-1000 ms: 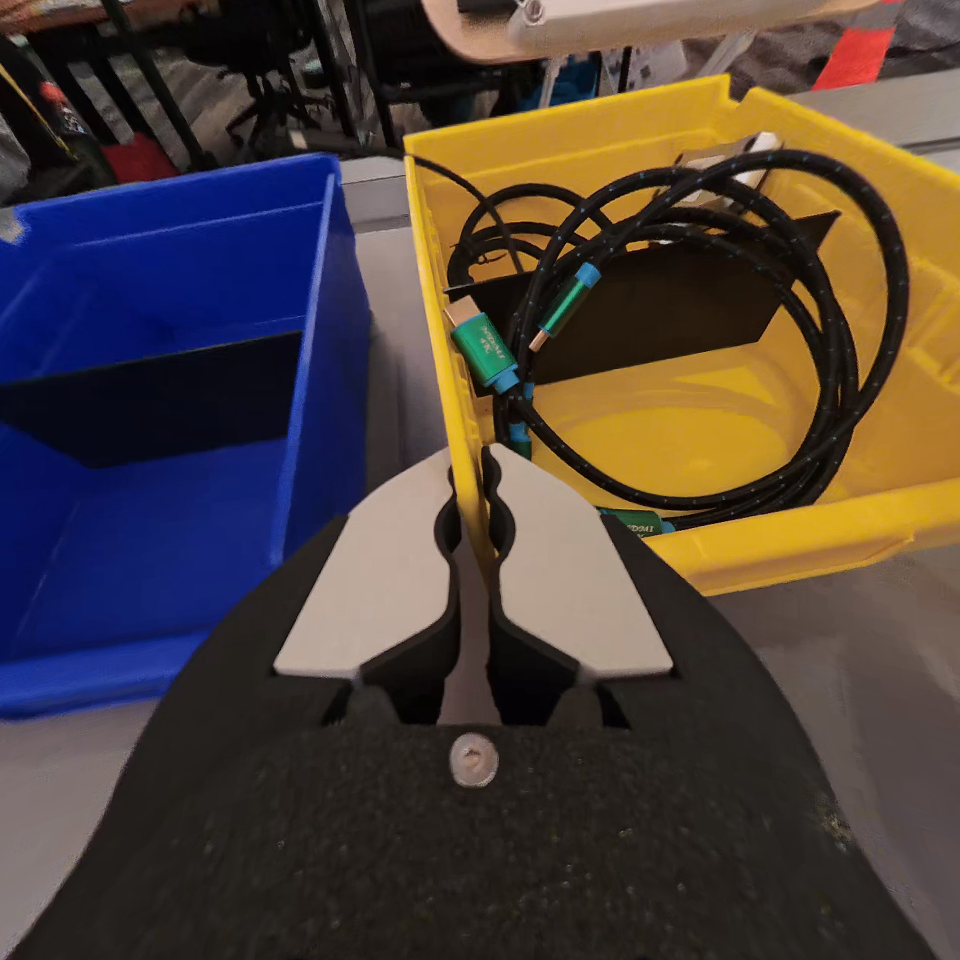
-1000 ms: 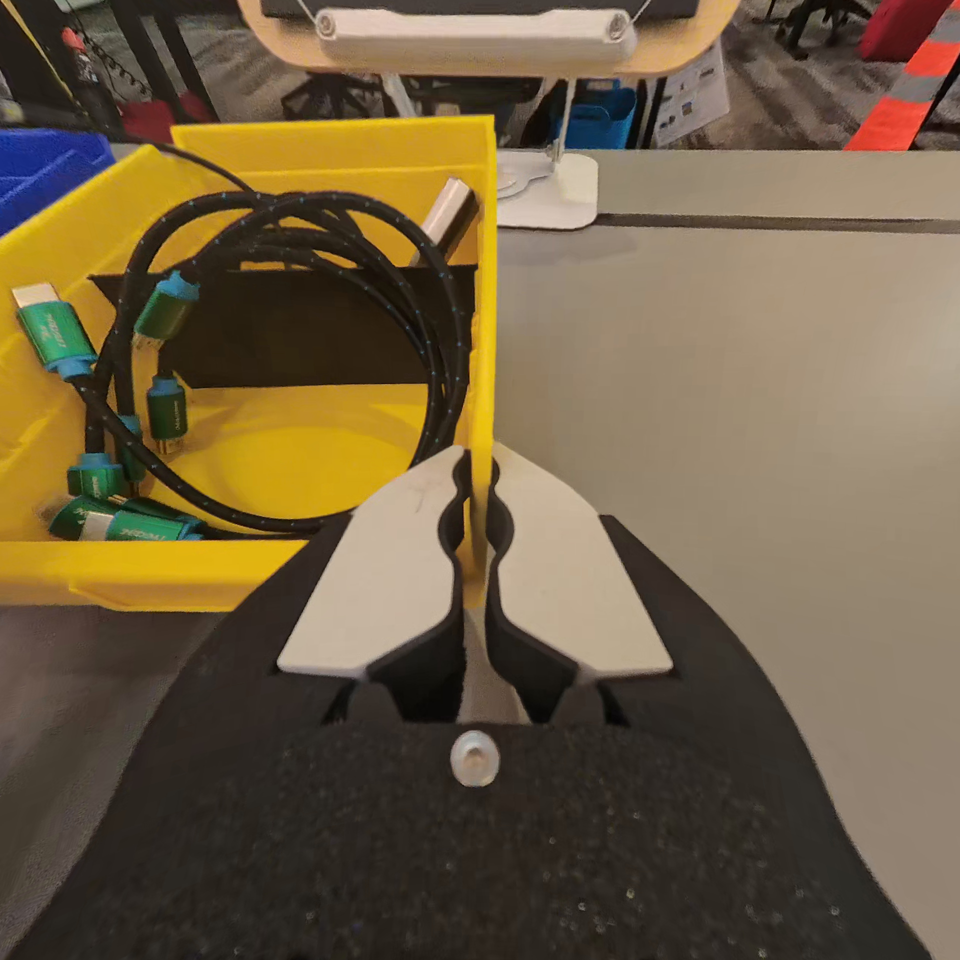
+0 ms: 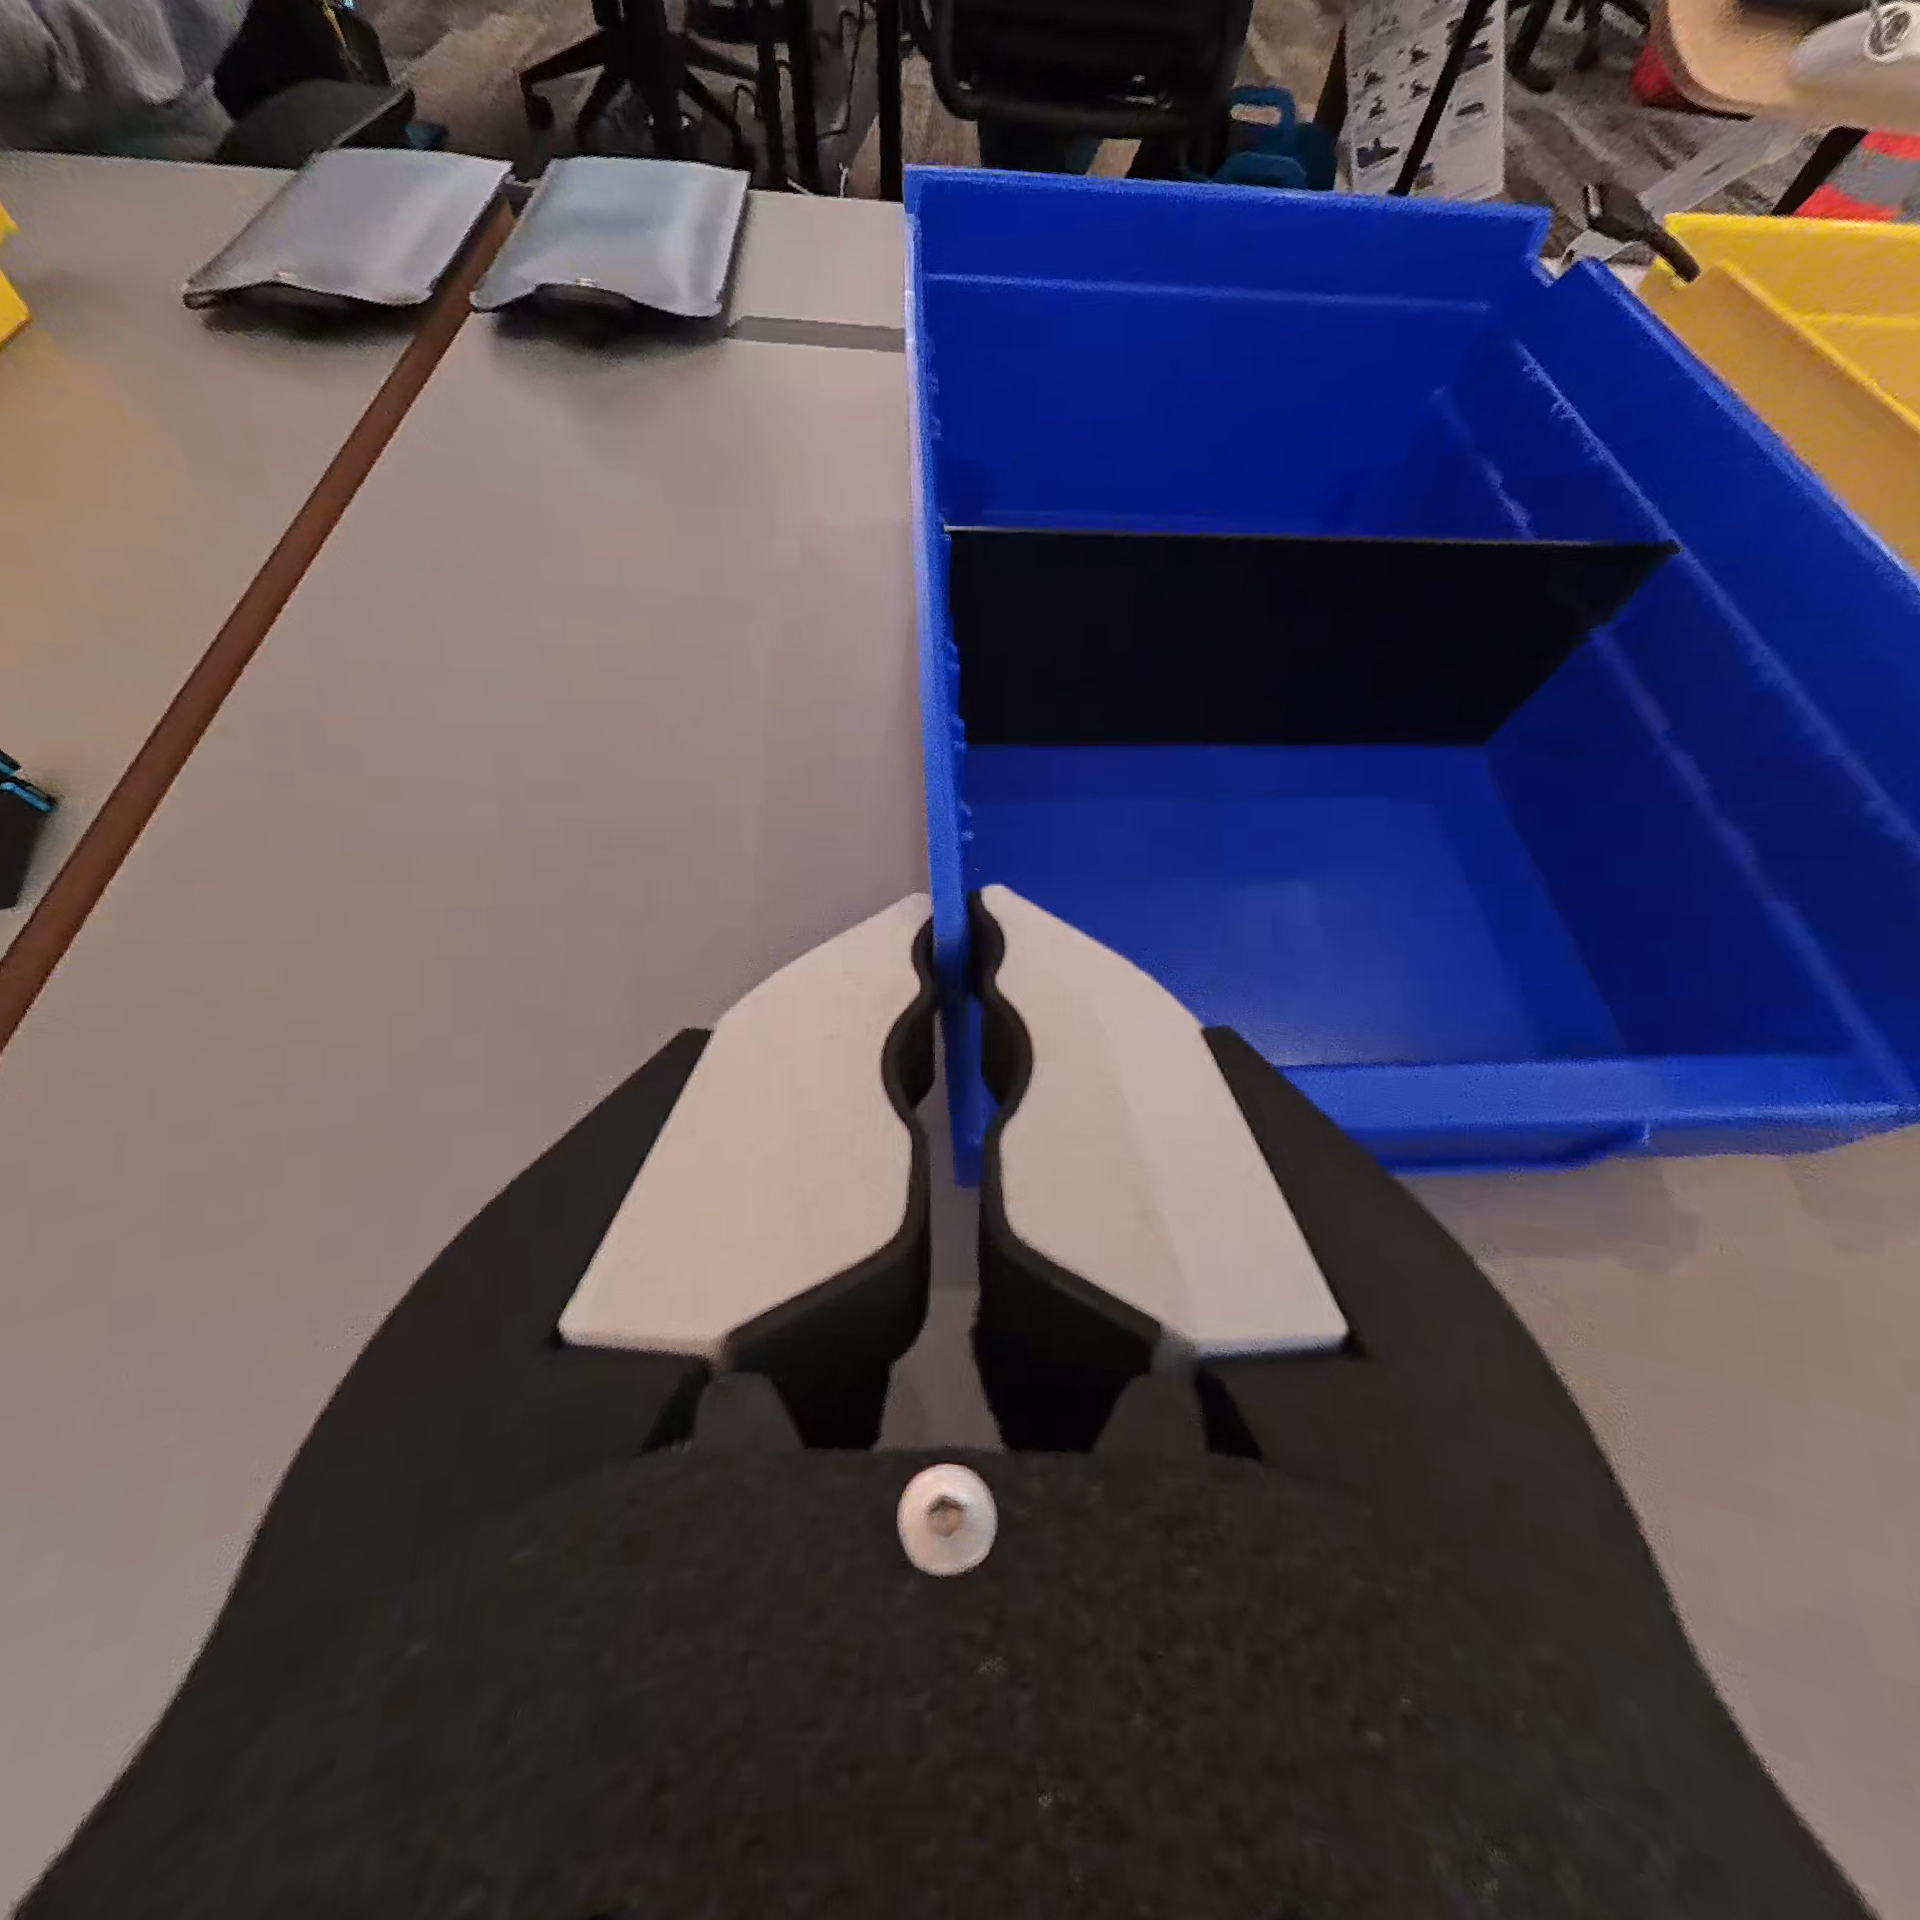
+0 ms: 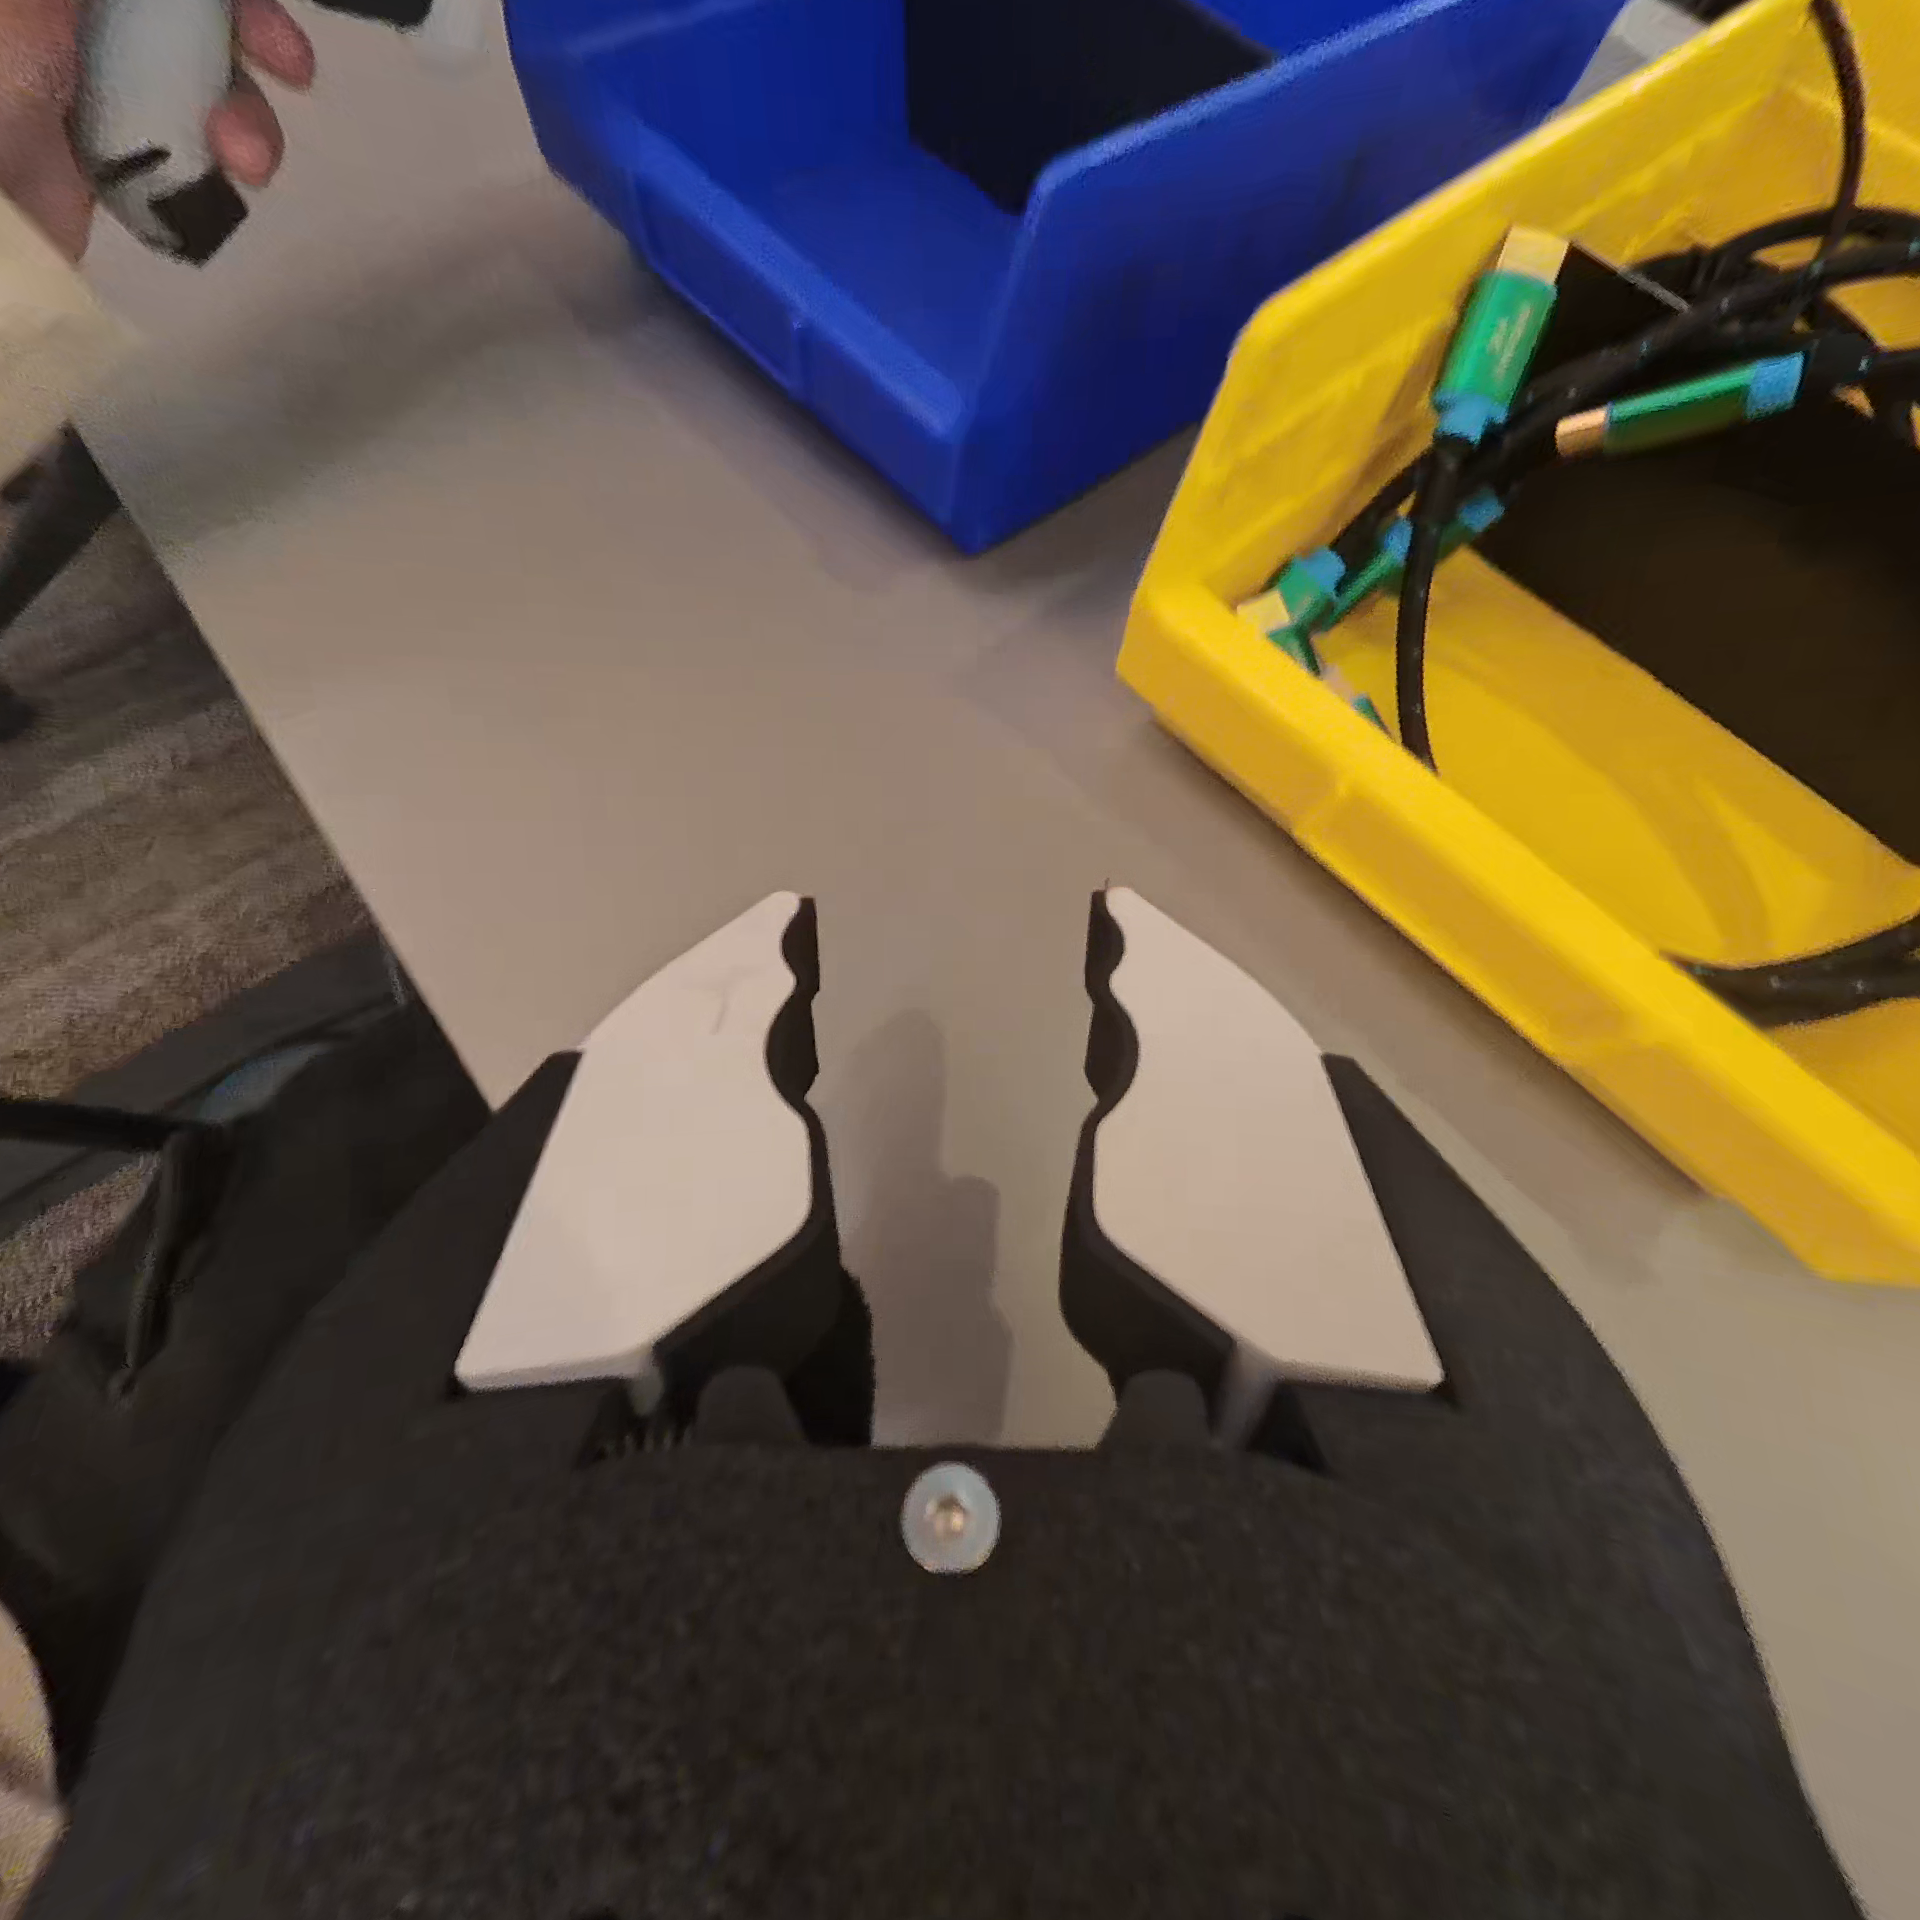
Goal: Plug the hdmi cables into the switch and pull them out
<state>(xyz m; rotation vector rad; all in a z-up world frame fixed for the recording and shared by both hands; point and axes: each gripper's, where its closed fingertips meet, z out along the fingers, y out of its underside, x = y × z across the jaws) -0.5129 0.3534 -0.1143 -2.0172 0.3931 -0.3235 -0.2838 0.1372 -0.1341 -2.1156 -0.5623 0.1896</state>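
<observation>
Several black braided HDMI cables (image 4: pixel 1704 322) with green connectors (image 4: pixel 1501 332) lie coiled in a yellow bin (image 4: pixel 1507 883) at the right of the right wrist view. No switch shows in either view. My right gripper (image 4: pixel 951 914) is open and empty over bare table, left of the yellow bin's front corner. My left gripper (image 3: pixel 951 914) is shut on the left wall of an empty blue bin (image 3: pixel 1299 935), near its front corner. A black divider (image 3: pixel 1247 634) crosses the blue bin. The yellow bin's edge (image 3: pixel 1829 312) shows beyond it at far right.
Two dark flat pouches (image 3: pixel 353 223) (image 3: pixel 623 244) lie at the table's far side. A brown seam (image 3: pixel 260 592) runs across the table to the left. The blue bin (image 4: pixel 935 343) stands left of the yellow one. A hand (image 4: pixel 249 135) shows at upper left; carpet (image 4: pixel 156 831) lies past the table's edge. About 30 centimeters separates my left fingertips from my right.
My left gripper has left the yellow bin's left wall and now clamps the blue bin's left wall. My right gripper has let go of the yellow bin's right wall, opened and pulled back.
</observation>
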